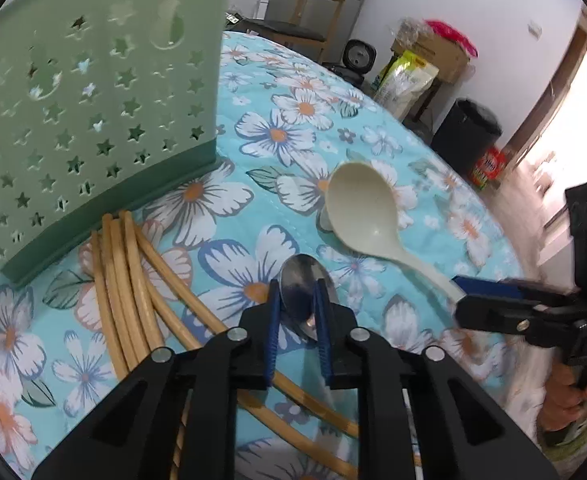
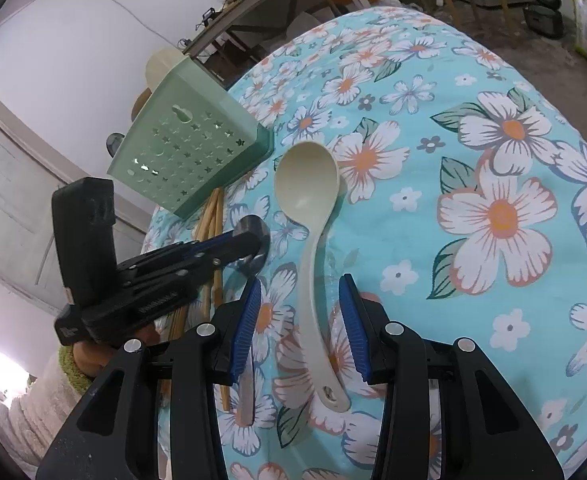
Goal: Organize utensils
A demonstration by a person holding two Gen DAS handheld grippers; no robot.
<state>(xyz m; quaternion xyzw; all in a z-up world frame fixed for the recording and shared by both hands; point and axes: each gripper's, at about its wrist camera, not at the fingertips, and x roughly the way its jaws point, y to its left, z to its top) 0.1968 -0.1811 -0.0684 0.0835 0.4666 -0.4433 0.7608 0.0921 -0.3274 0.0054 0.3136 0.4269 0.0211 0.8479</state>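
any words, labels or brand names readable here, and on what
None can be read.
Red and yellow package on the floor: printing too blurred.
Yellow-green bag by the cardboard box: print too small and blurred.
Left hand-held gripper body: raised lettering, too blurred.
Green utensil holder: star cut-outs only, no text.

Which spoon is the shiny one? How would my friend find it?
Start at the green star-holed utensil holder on the flowered tablecloth. In front lie wooden chopsticks, and beside them is the metal spoon: small and silver, unlike the cream plastic ladle.
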